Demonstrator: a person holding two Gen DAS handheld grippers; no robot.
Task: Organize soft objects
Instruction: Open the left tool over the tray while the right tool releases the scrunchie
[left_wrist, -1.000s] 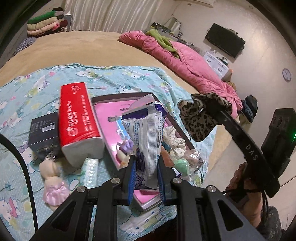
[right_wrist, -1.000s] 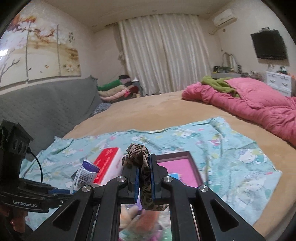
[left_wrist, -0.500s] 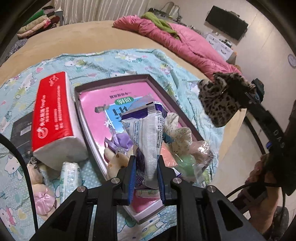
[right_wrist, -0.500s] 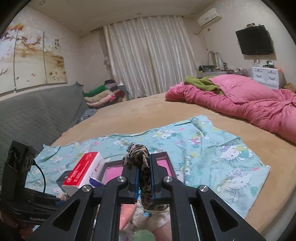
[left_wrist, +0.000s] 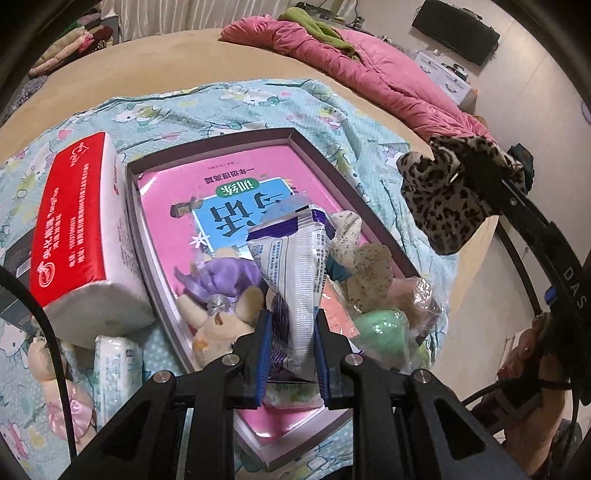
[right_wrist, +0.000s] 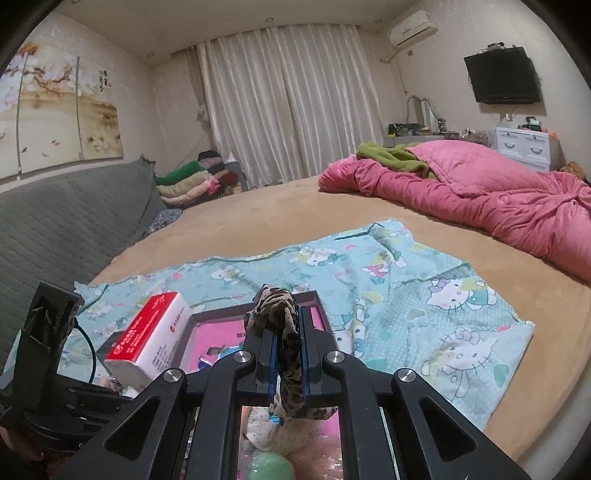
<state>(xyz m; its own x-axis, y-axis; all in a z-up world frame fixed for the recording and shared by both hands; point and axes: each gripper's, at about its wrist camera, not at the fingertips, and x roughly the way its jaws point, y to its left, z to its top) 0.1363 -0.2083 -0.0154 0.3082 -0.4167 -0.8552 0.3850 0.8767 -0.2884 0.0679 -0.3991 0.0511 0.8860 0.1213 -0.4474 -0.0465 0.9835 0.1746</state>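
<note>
My left gripper (left_wrist: 291, 332) is shut on a white and purple plastic pack (left_wrist: 295, 273), held upright over the near end of a dark-rimmed box (left_wrist: 317, 151) with a pink book inside. Soft toys and scrunchies lie in the box: a purple one (left_wrist: 221, 277), a beige plush (left_wrist: 221, 321), a green one (left_wrist: 384, 328). My right gripper (right_wrist: 287, 354) is shut on a leopard-print scrunchie (right_wrist: 275, 306); it also shows in the left wrist view (left_wrist: 443, 199), held above the box's right side.
A red and white tissue pack (left_wrist: 74, 229) lies left of the box on a blue cartoon-print cloth (right_wrist: 424, 295). A small tissue packet (left_wrist: 118, 362) and a pink doll (left_wrist: 62, 398) lie near left. A pink quilt (right_wrist: 498, 195) is piled far right.
My left gripper has moved forward and over the box with the pack in it. My right gripper, with the scrunchie, has risen and shifted right relative to the box.
</note>
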